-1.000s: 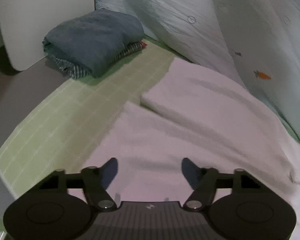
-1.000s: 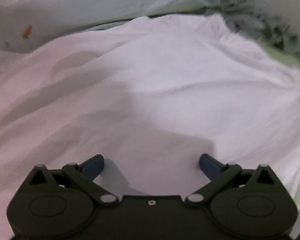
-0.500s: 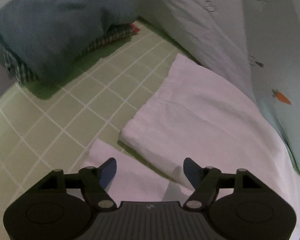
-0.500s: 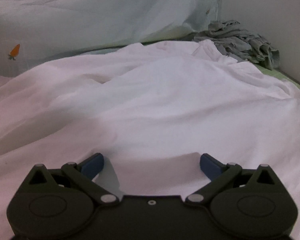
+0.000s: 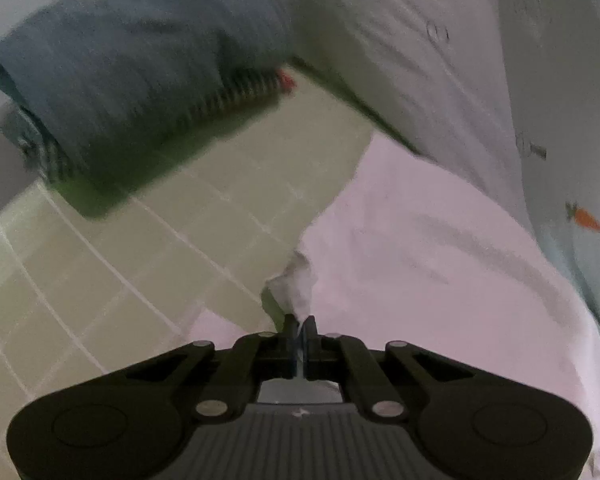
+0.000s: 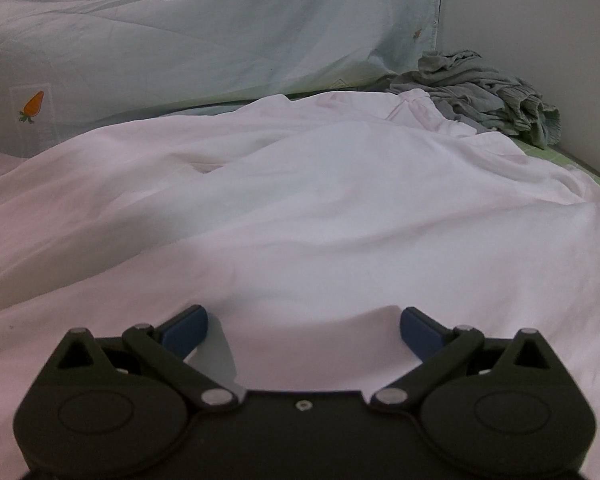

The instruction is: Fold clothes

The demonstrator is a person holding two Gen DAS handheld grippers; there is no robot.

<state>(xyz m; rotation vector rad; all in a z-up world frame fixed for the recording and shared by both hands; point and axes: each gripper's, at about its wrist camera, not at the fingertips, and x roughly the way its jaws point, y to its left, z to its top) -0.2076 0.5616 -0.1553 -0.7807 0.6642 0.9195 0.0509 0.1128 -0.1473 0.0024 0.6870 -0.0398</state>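
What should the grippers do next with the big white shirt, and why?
Probably close the right hand-held gripper: its jaws stand open over a raised ridge of the white shirt, while the left hand-held gripper is already shut on a bunched edge.

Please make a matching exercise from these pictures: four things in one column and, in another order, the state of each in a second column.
1. left hand-held gripper
2. right hand-held gripper
3. blue garment
4. grey garment

a. crumpled in a heap
b. open over the white garment
c. folded on a stack
d. shut on white cloth

Pairs: 1-d, 2-b, 3-c, 4-a
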